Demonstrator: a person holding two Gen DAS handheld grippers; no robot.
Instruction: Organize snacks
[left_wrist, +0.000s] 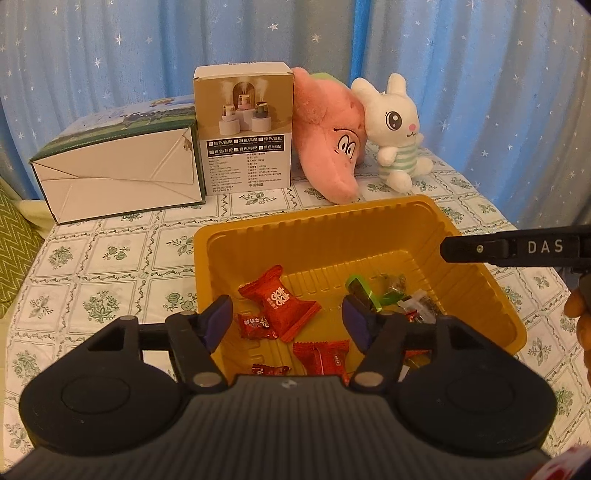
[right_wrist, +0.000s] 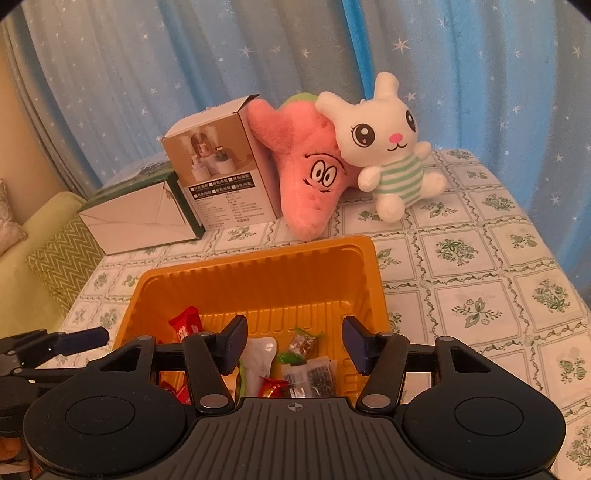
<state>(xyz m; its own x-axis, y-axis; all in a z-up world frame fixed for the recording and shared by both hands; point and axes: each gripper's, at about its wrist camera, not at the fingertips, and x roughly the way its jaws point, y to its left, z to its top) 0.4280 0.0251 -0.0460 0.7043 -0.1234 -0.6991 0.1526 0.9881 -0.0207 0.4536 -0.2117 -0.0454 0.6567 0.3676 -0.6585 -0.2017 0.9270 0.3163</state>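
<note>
While you hover: both tools over the yellow tray (left_wrist: 236, 236)
Left tool (left_wrist: 286, 321): jaws apart, empty
Right tool (right_wrist: 294, 345): jaws apart, empty

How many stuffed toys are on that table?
2. A pink star leans against the tan box at the back; a white bunny sits against the star's right side. None seem hidden.

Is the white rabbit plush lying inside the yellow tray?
No, the white rabbit plush sits on the tablecloth behind the yellow tray, leaning against the pink star plush.
</note>
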